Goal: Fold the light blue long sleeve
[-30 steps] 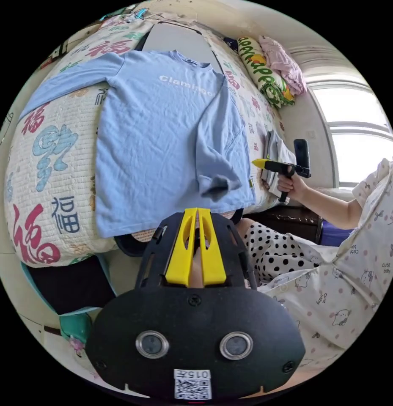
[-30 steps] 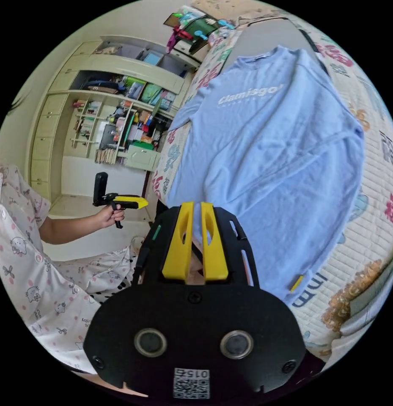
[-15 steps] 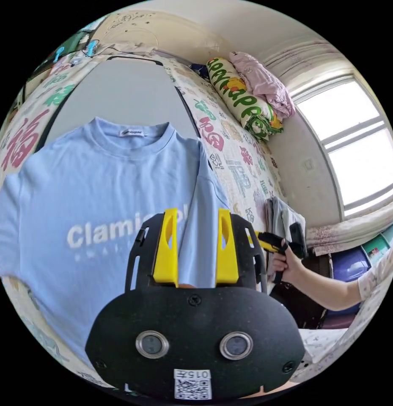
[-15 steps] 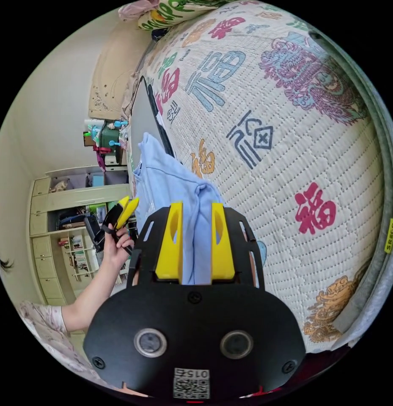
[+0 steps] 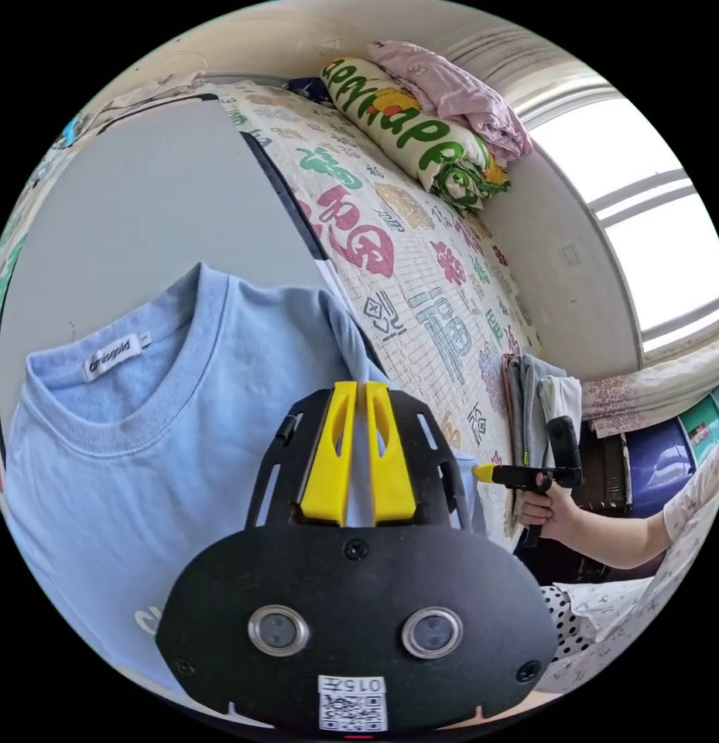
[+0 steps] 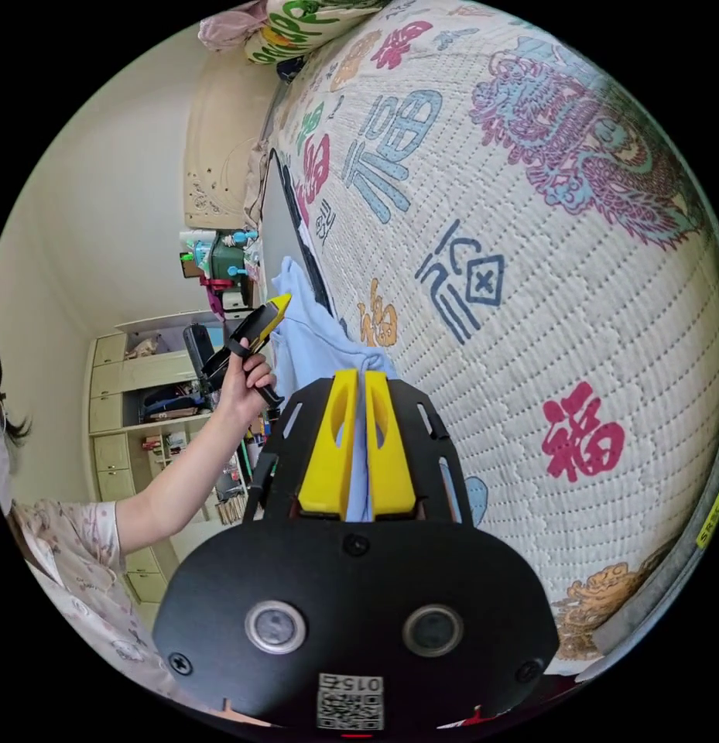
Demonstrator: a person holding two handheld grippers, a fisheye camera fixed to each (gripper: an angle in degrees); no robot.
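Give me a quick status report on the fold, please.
Left claw shut on light blue long sleeve shirt near shoulder. Right claw shut on its edge. Nothing in the way on quilt.

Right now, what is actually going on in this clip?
A person is folding a light blue long sleeve shirt laid on a patterned quilt on a bed. The left hand-held gripper has its jaws closed on the shirt's edge near the shoulder, beside the collar. The right hand-held gripper is closed on blue fabric lower along that same side. The shirt lies flat, not yet lifted.
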